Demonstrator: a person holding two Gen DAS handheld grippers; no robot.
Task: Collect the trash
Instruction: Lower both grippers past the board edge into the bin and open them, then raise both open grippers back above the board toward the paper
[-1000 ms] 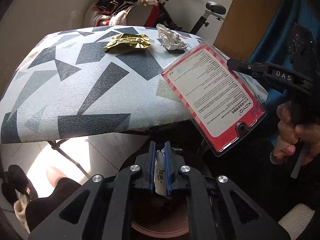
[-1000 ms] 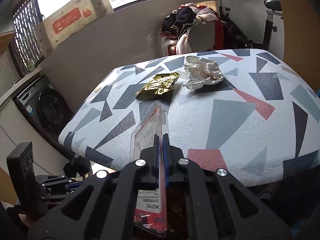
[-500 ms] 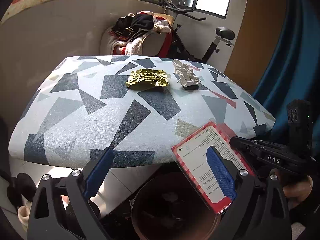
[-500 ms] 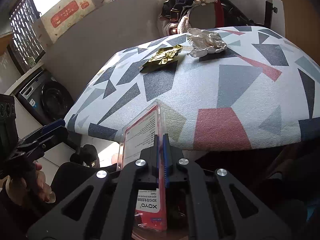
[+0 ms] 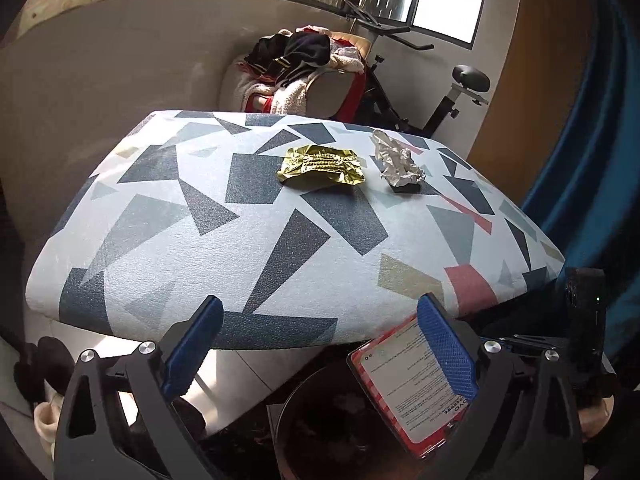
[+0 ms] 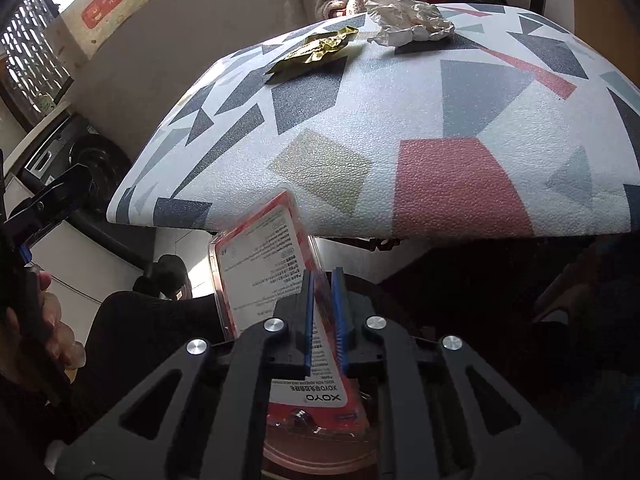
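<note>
At the far left of the left wrist view, the left gripper (image 5: 316,344) hangs low in front of the table (image 5: 256,264), its blue-padded jaws spread wide with nothing between them. Below and between those jaws sits the dark round bin (image 5: 320,424) on the floor, just under the table's near edge. On the patterned tabletop toward the far side lies a crumpled gold wrapper (image 5: 322,166), and just to its right, apart from it, a wad of crumpled white paper (image 5: 396,160). Further right and lower, the red-edged plastic package (image 5: 412,388) with a white printed label is held tilted over the bin's right rim. In the right wrist view the right gripper (image 6: 323,316) has its jaws narrowed onto that package (image 6: 268,272), pinching it edge-on, with the bin's brownish rim (image 6: 320,460) directly beneath
</note>
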